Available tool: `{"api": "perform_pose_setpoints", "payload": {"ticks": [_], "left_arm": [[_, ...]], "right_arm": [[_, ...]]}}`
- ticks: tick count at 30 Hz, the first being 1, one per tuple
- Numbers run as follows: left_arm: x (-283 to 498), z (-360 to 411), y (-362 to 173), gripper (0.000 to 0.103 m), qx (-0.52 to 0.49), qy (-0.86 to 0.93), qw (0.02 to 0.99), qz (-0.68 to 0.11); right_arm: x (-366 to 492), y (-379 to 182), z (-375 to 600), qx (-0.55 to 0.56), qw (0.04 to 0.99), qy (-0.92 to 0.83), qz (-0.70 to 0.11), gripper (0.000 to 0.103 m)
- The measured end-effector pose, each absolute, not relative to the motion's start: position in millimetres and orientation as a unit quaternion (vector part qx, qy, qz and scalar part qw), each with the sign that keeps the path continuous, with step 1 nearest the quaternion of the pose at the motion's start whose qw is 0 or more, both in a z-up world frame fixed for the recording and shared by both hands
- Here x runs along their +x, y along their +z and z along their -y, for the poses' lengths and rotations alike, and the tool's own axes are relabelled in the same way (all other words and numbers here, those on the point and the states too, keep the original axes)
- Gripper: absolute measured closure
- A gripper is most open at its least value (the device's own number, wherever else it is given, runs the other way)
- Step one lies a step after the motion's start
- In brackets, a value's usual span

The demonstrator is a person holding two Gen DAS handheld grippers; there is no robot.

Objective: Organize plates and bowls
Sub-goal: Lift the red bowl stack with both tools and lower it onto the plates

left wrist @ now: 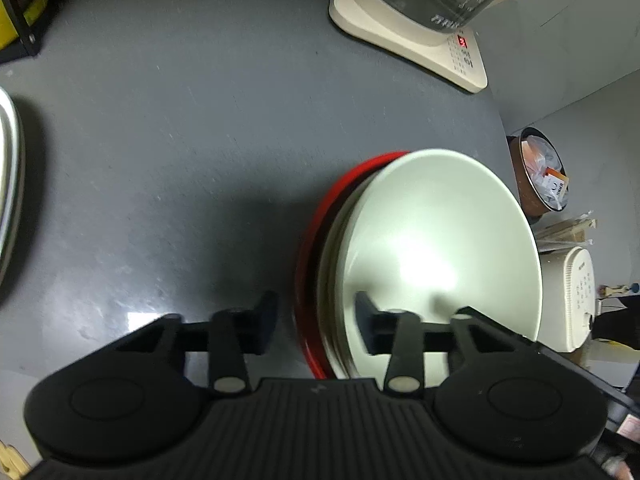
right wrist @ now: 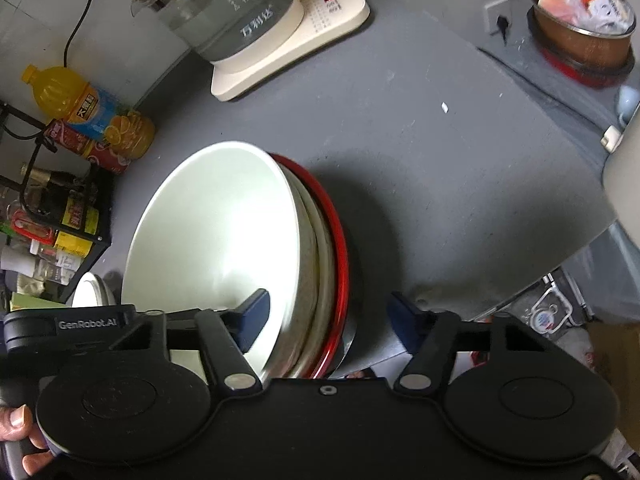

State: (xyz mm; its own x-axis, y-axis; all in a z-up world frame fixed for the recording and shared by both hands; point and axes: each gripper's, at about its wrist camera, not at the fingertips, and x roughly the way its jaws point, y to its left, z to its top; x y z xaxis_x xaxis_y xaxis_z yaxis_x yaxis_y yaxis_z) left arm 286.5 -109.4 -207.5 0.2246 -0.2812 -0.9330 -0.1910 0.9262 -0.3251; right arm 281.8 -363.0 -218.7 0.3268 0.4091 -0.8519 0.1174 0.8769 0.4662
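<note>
A stack stands on the grey table (left wrist: 200, 140): a wide red plate (left wrist: 308, 248) (right wrist: 340, 240) at the bottom, pale speckled plates (right wrist: 316, 256) on it, and a white bowl (left wrist: 432, 216) (right wrist: 216, 220) on top. My left gripper (left wrist: 316, 320) straddles the stack's rim, one finger inside the bowl and the other outside the red plate with bare table showing between them, so it is open. My right gripper (right wrist: 330, 312) straddles the opposite rim the same way. Its inner finger is in the bowl, its outer finger stands well off the red rim, and it is open too.
A glass kettle on a cream base (left wrist: 408, 28) (right wrist: 256, 24) stands behind the stack. A black rack (right wrist: 60, 216), an orange drink bottle (right wrist: 80, 100) and a can sit to one side. A copper bowl of packets (right wrist: 584, 28) lies beyond the table's edge. A metal rim (left wrist: 8, 184) shows at far left.
</note>
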Motion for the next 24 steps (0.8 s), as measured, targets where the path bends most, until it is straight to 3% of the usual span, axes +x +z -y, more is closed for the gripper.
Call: {"api": "perform_pose_setpoints", "payload": {"ticks": [2, 10, 24], "left_arm": [[286.6, 110.0, -210.4, 0.077, -0.186, -0.03, 0.755, -0.628], [284.6, 111.9, -211.4, 0.078, -0.181, -0.031, 0.76, -0.623], [252.7, 83.1, -188.3, 0.079, -0.206, 0.002, 0.778, -0.594]], "right_arm": [[281.6, -223.2, 362.3, 0.235, 0.775, 0.101, -0.578, 0.056], [279.3, -223.5, 356.0, 0.208, 0.783, 0.115, -0.574, 0.065], [273.2, -198.4, 324.6, 0.203, 0.791, 0.166, -0.552, 0.065]]}}
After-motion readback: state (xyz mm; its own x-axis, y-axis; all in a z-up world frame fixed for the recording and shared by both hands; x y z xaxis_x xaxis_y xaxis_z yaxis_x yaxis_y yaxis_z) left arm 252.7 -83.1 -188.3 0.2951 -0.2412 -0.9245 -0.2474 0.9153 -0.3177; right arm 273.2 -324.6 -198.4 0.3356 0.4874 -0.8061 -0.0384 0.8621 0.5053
